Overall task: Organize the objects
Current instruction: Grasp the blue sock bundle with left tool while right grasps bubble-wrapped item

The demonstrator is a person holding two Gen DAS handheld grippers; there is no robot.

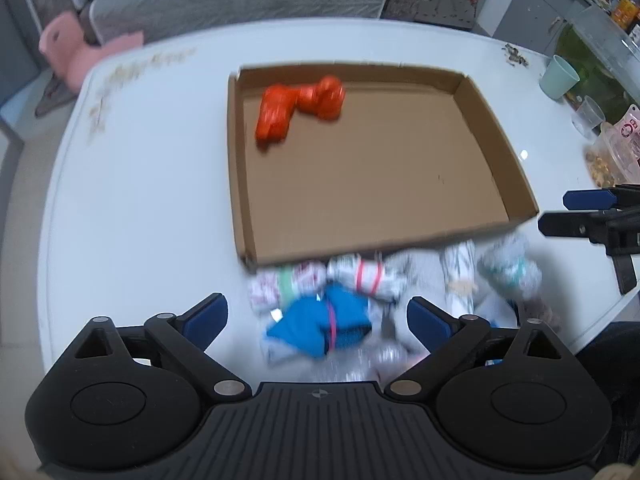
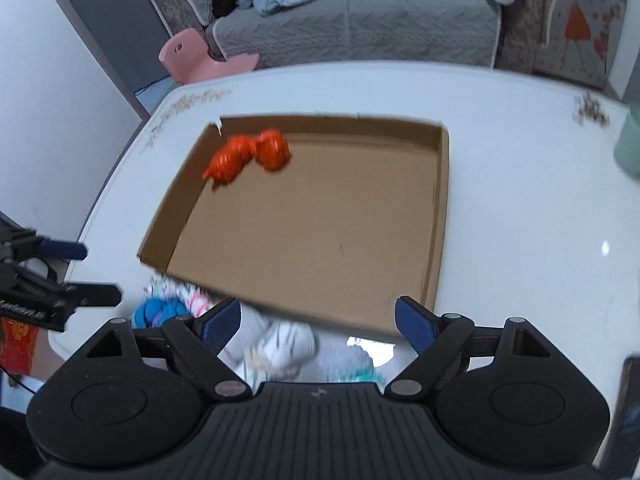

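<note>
Two hand-held grippers hover above a glossy white table [image 1: 140, 184], both with jaws spread apart and holding nothing. The left gripper [image 1: 318, 316] sits over a blurred cluster of soft rolled fabric bundles; directly between its blue-padded fingers [image 1: 208, 314] lies a blue bundle [image 1: 320, 330] cinched by a pink band. White patterned bundles [image 1: 356, 276] lie just beyond it, touching the near wall of a shallow rectangular cardboard tray [image 1: 240, 184]. The tray is plain brown corrugated board with low upright walls. An orange bundle [image 1: 300, 110], lumpy and bent in an L shape, rests inside the tray in its far left corner. The right gripper [image 2: 318, 322] hangs over the tray's near edge [image 2: 320, 316], with pale bundles [image 2: 280, 344] below it.
</note>
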